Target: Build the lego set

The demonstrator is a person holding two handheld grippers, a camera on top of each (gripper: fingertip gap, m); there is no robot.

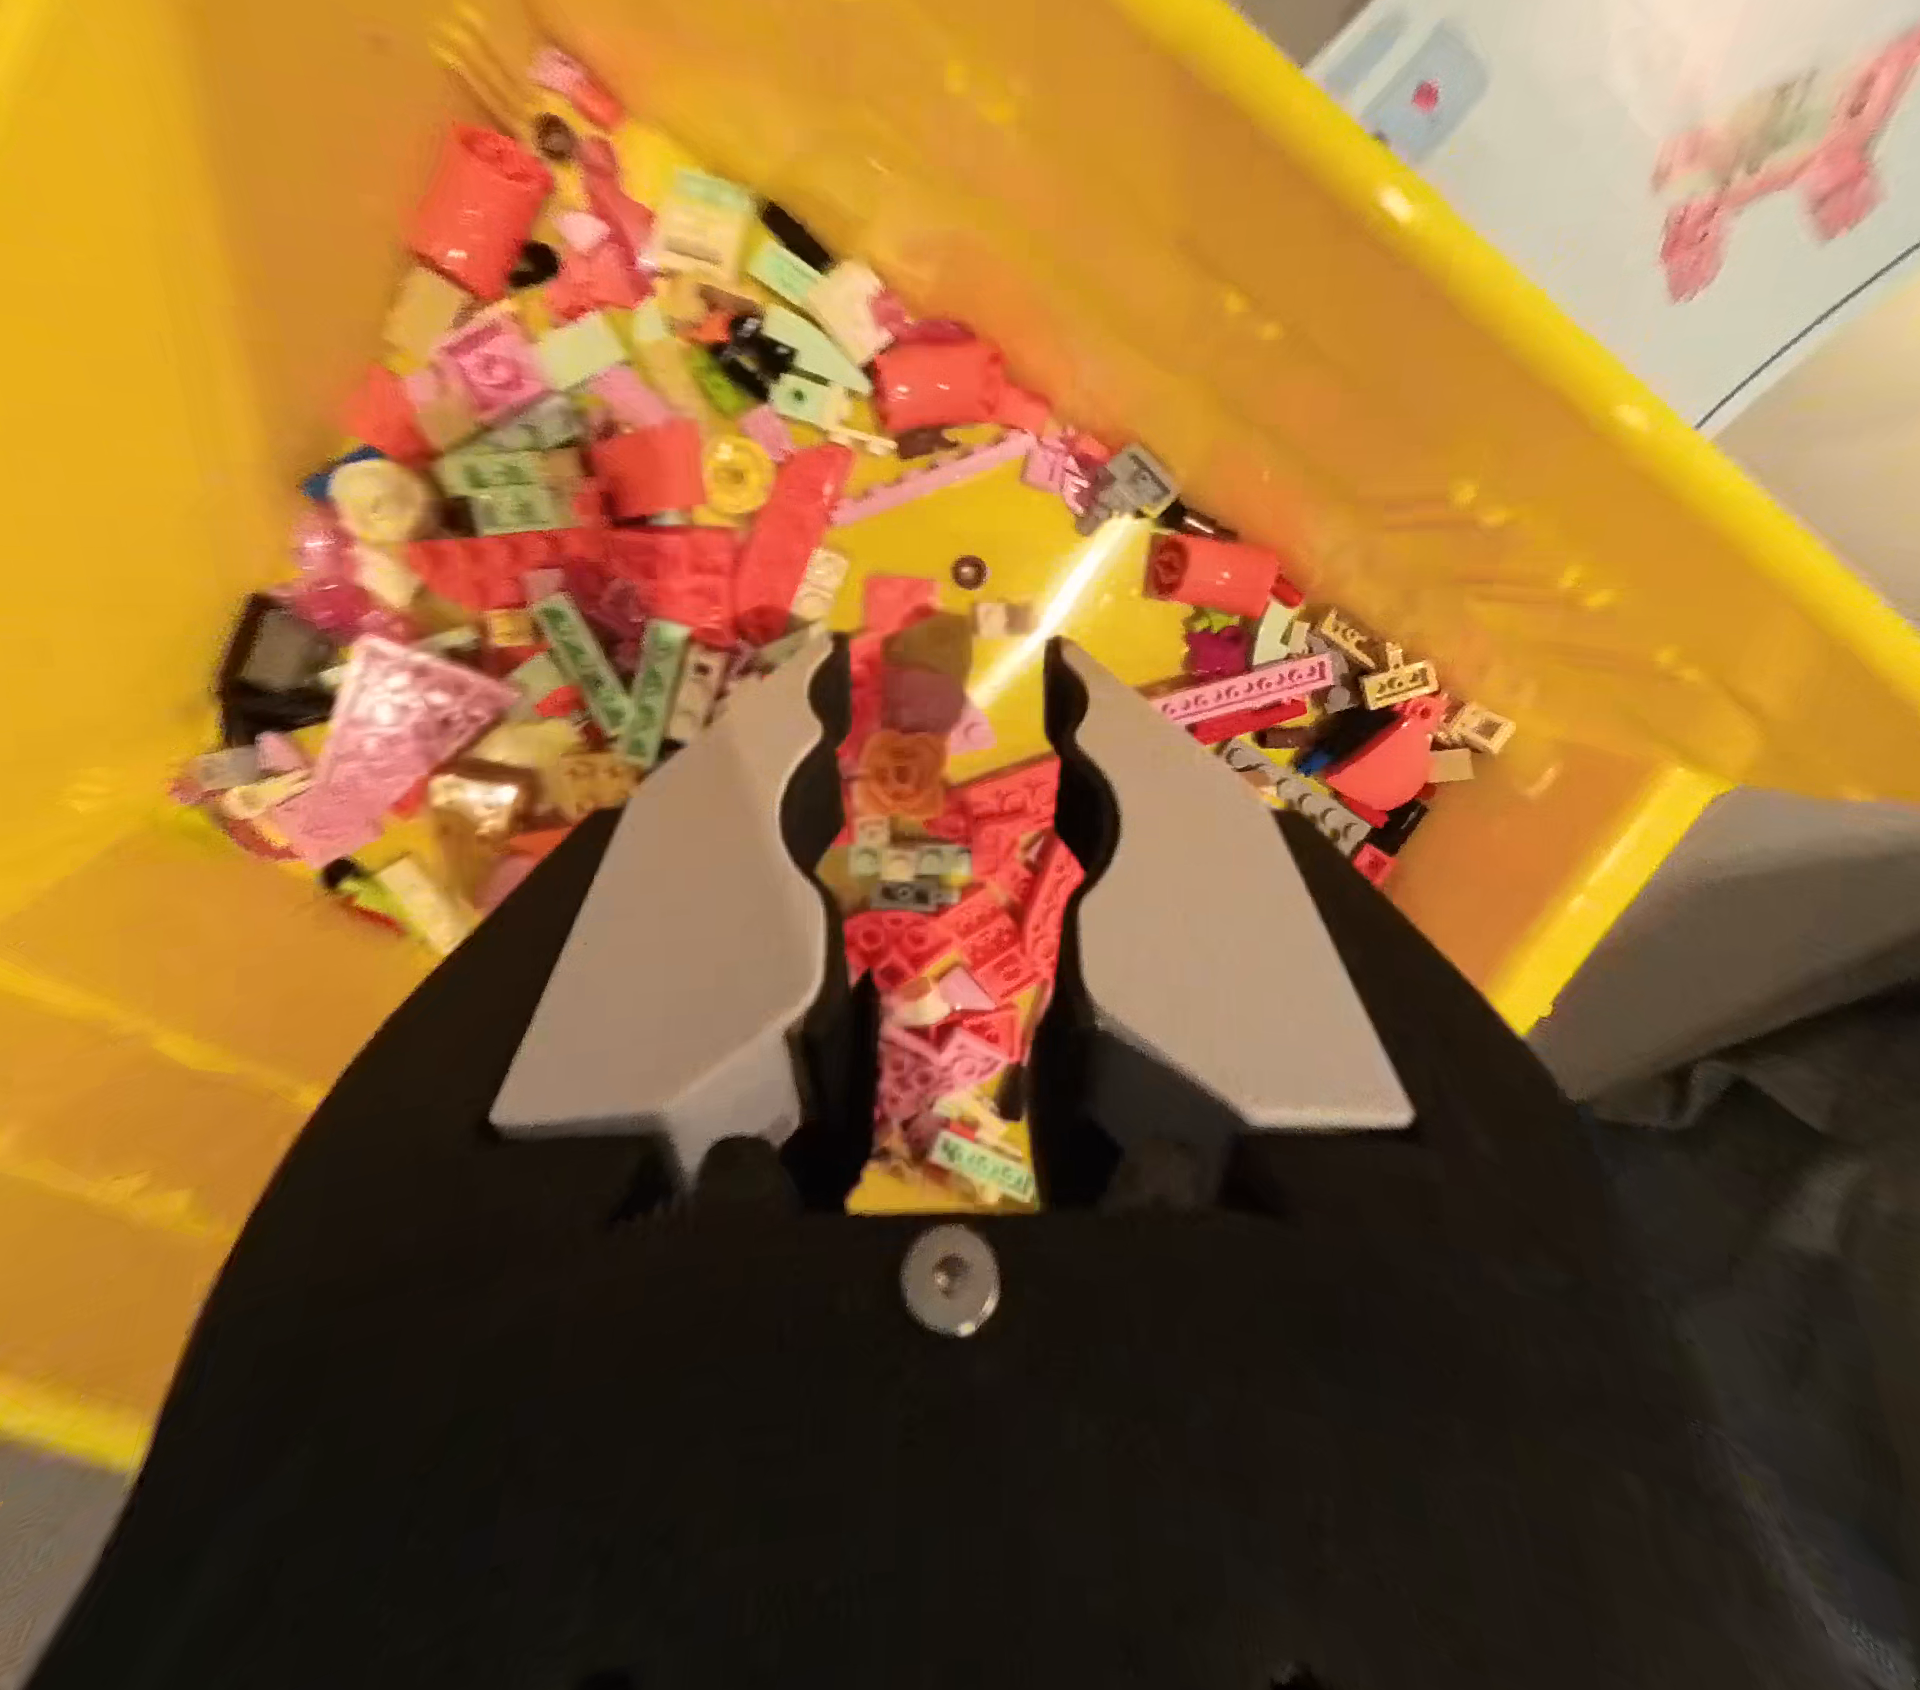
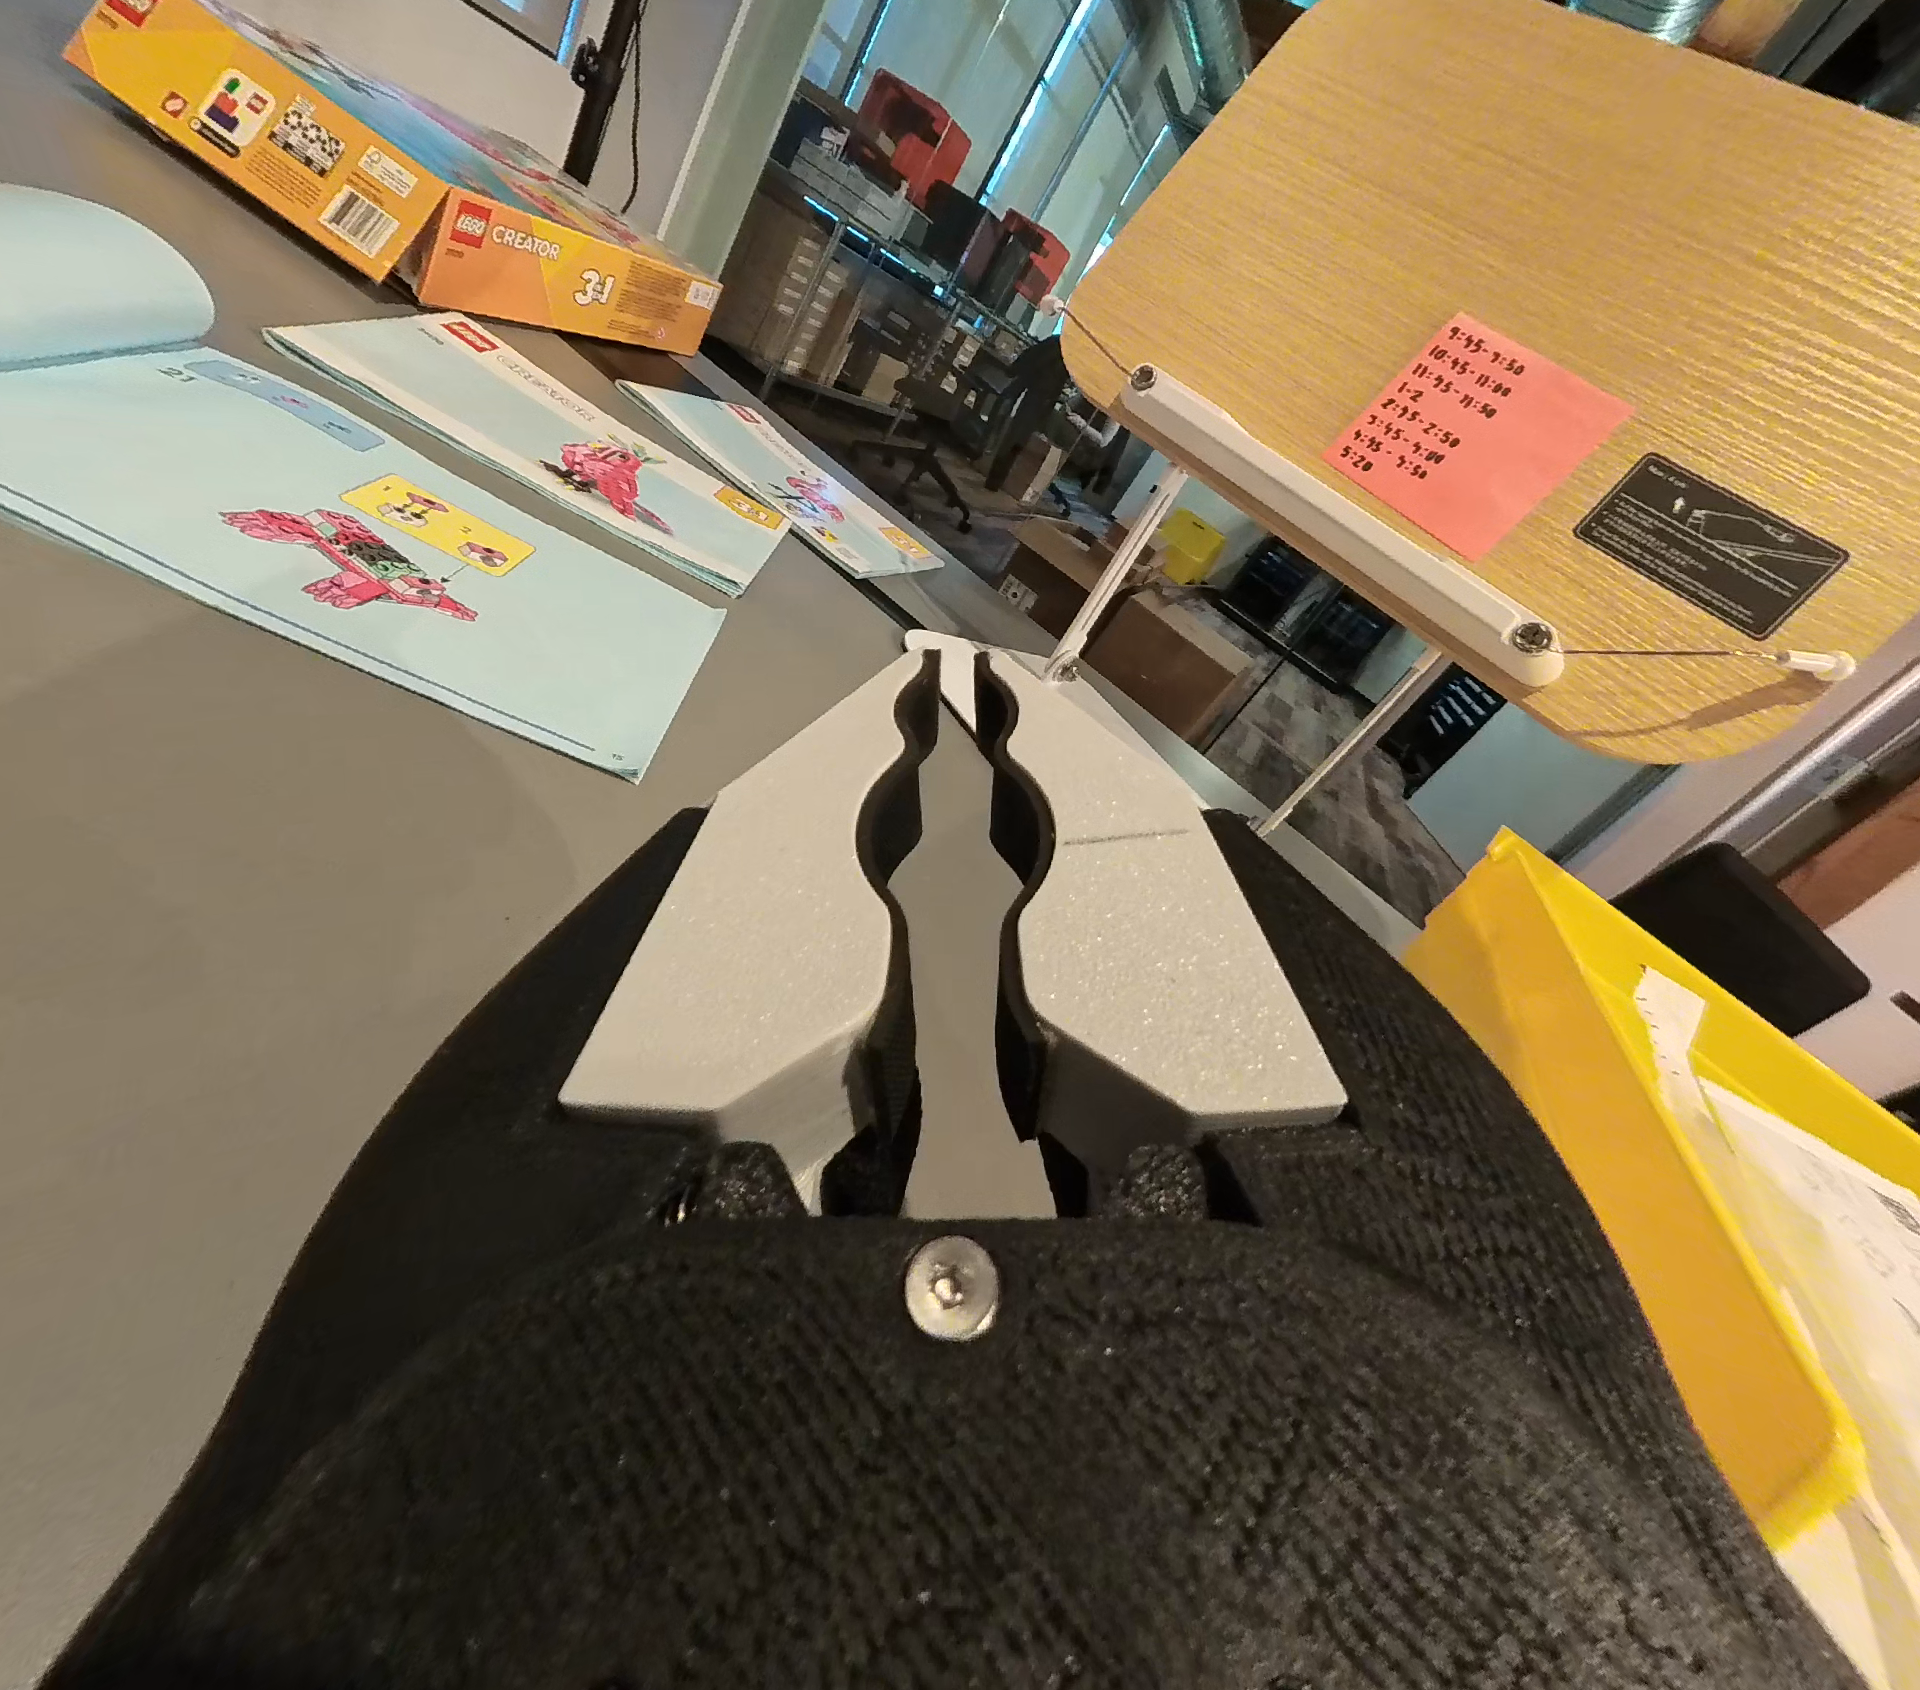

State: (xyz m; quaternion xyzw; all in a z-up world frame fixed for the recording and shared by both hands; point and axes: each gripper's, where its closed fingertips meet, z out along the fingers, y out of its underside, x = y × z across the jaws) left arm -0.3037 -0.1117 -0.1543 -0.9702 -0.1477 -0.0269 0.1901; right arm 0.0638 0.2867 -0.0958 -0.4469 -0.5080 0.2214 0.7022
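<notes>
A yellow bin (image 1: 1143,186) holds a heap of loose lego pieces (image 1: 623,497), mostly coral red, pink, pale green and tan. My left gripper (image 1: 945,653) is open and empty, held above the pieces near the bin's bare yellow floor. An orange flower-shaped piece (image 1: 899,773) lies between its fingers. My right gripper (image 2: 956,661) hovers over the grey table (image 2: 260,913) with its jaws almost closed and nothing between them. An open instruction booklet (image 2: 312,518) showing a pink model lies on the table to its left; it also shows blurred in the left wrist view (image 1: 1714,134).
Two more booklets (image 2: 540,435) (image 2: 800,497) and the orange lego box (image 2: 364,165) lie farther back on the table. A tilted wooden board (image 2: 1558,238) with a pink sticky note (image 2: 1475,430) stands at the right. The yellow bin's rim (image 2: 1621,1121) is beside the right gripper. Some 55 cm of space lies between my two pairs of fingers.
</notes>
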